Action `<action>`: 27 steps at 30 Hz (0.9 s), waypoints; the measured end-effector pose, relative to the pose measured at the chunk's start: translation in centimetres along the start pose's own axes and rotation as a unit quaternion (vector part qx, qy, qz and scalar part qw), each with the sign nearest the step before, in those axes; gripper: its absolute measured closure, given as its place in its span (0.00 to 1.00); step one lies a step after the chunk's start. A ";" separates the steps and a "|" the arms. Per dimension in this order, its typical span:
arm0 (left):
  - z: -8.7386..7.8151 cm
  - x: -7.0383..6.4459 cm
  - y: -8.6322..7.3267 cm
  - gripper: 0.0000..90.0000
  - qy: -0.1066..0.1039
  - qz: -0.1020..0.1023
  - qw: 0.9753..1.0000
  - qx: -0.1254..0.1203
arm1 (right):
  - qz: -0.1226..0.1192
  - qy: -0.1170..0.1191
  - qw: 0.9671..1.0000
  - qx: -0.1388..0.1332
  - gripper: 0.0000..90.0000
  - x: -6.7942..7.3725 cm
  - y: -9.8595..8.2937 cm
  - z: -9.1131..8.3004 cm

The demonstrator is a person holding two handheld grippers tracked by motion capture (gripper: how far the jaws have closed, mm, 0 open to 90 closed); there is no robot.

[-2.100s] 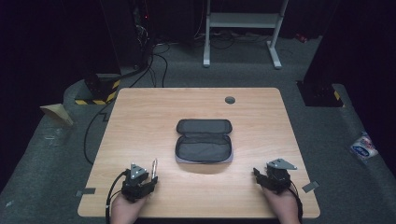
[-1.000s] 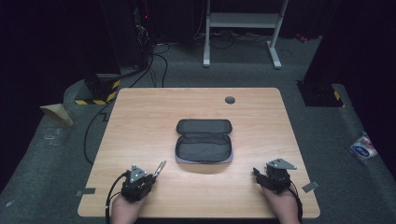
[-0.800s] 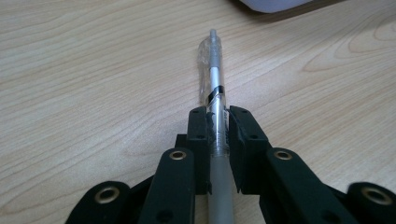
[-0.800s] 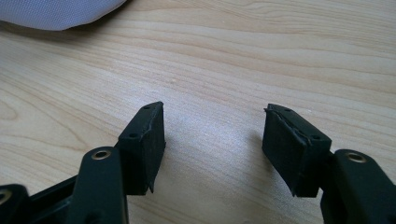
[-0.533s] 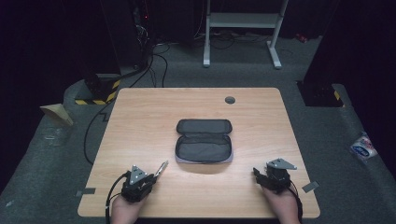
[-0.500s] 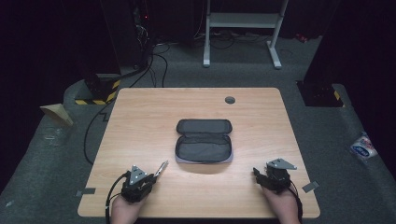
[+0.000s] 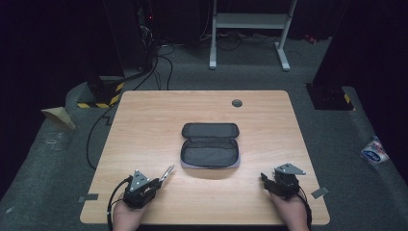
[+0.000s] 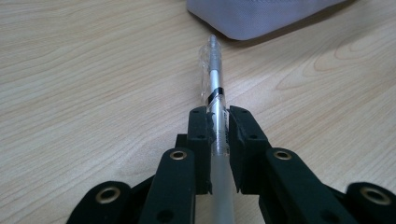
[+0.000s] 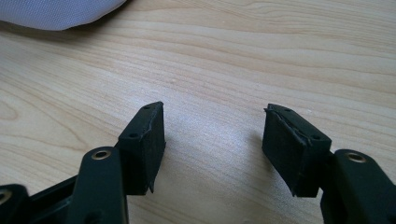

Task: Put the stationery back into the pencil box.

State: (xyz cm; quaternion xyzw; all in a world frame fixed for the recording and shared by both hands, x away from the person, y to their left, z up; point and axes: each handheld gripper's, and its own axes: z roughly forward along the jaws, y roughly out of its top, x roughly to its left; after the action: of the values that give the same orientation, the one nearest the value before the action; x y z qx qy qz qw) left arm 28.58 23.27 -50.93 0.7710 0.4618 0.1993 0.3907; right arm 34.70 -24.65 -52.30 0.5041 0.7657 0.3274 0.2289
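An open grey pencil case (image 7: 210, 145) lies unzipped at the middle of the wooden table (image 7: 144, 125). My left gripper (image 7: 155, 181) sits near the front left edge, shut on a clear pen (image 8: 214, 88) that points toward the case (image 8: 261, 16). In the high view the pen (image 7: 167, 172) sticks out toward the case's near left corner, a short way from it. My right gripper (image 7: 264, 179) rests near the front right edge, open with nothing between its fingers (image 9: 144, 140). A corner of the case (image 9: 56, 11) lies ahead of it to the left.
A small round grommet hole (image 7: 236, 103) sits near the table's far edge. Beyond the table are cables (image 7: 159, 53), a white desk frame (image 7: 250, 29) and a yellow-black striped block (image 7: 98, 98). A packet (image 7: 374, 151) lies on the floor at right.
The left gripper has tilted the pen from nearly upright over toward the pencil case. The right gripper has barely moved.
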 end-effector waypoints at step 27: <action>-1.6 0.5 2.7 0.88 -0.010 0.007 0.999 -0.030 | -0.001 0.000 1.000 0.000 0.43 0.0 0.0 0.0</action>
State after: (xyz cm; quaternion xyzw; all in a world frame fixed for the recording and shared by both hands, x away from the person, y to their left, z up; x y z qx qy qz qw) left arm 29.29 23.70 -47.79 0.7642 0.4458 0.2083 0.4170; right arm 34.70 -24.65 -52.30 0.5037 0.7659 0.3272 0.2293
